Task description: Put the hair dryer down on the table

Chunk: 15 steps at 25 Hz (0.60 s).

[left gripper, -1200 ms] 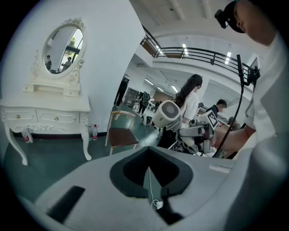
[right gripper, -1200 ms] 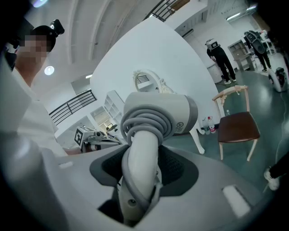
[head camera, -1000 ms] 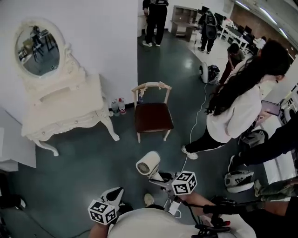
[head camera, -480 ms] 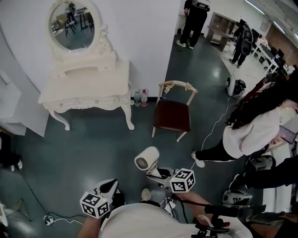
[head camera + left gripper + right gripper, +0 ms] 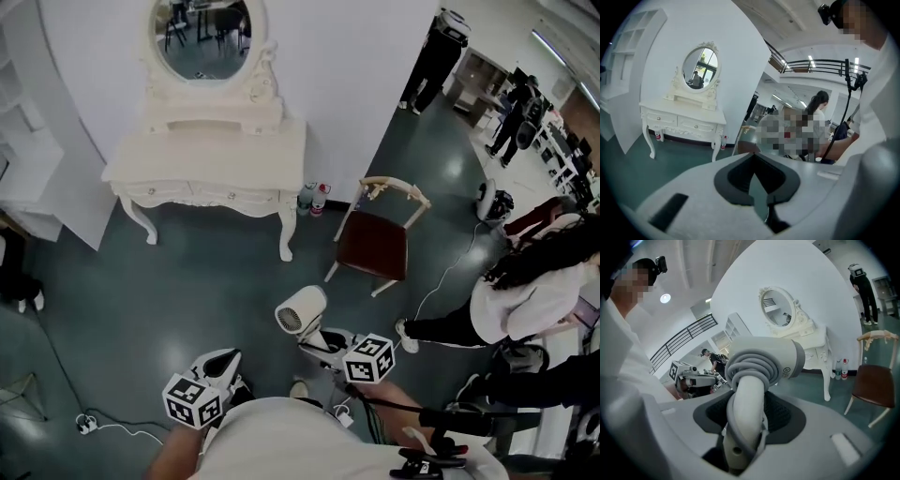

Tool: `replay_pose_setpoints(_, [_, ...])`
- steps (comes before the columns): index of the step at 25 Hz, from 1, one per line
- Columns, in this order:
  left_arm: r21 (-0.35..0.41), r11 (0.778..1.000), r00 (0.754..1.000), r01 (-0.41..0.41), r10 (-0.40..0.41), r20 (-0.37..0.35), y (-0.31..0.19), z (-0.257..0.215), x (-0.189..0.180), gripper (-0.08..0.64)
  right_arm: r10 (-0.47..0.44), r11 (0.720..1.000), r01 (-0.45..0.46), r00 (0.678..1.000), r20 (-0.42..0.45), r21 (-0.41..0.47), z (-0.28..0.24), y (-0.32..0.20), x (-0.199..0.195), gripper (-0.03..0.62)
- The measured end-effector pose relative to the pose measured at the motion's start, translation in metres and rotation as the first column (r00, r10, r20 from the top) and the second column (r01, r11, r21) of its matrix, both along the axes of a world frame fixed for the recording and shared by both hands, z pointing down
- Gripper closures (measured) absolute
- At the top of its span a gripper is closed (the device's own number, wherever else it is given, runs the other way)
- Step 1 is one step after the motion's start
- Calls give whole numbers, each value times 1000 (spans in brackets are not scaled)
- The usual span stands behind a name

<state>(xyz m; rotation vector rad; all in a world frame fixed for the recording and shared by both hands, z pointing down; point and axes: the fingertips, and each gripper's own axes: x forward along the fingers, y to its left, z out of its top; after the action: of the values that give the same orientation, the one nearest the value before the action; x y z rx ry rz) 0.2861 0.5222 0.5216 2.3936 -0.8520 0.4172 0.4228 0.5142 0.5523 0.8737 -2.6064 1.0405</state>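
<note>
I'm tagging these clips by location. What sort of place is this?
Probably a mock bedroom corner set up in a large open office or lab hall: a white dressing table with an oval mirror stands by a partition wall, while people stand on the open floor beyond.

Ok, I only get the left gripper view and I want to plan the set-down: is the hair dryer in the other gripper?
Observer: Yes. The right gripper is shut on the handle of the hair dryer, with the body upright above the jaws.
Operator: Is the cord hanging loose?
Observer: No. The cord is wound around the handle, just under the body.
Operator: Anything on the table's top? I see it only from the side.
Observer: In the head view the dressing table shows a pale top with nothing that I can see lying on it.
</note>
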Motion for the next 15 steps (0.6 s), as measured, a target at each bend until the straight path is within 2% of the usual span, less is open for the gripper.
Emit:
replay_pose_setpoints(4, [15,999,999,38,-38,-38,-37,-6,-53,563,-23,999,25,999,-41,26,-15,-36,-47,391])
replay_pose_setpoints(10, [46,997,997,65,-63,-41,-76,-17,-141,563,-43,998,46,997,-59,50,-27,-92,-128,391])
replay_pose_setpoints(15, [6,995,994,103,-102,-29,-96,-2,-209,563,-59,996,62,997,-49,57,-33,-127,-189,391])
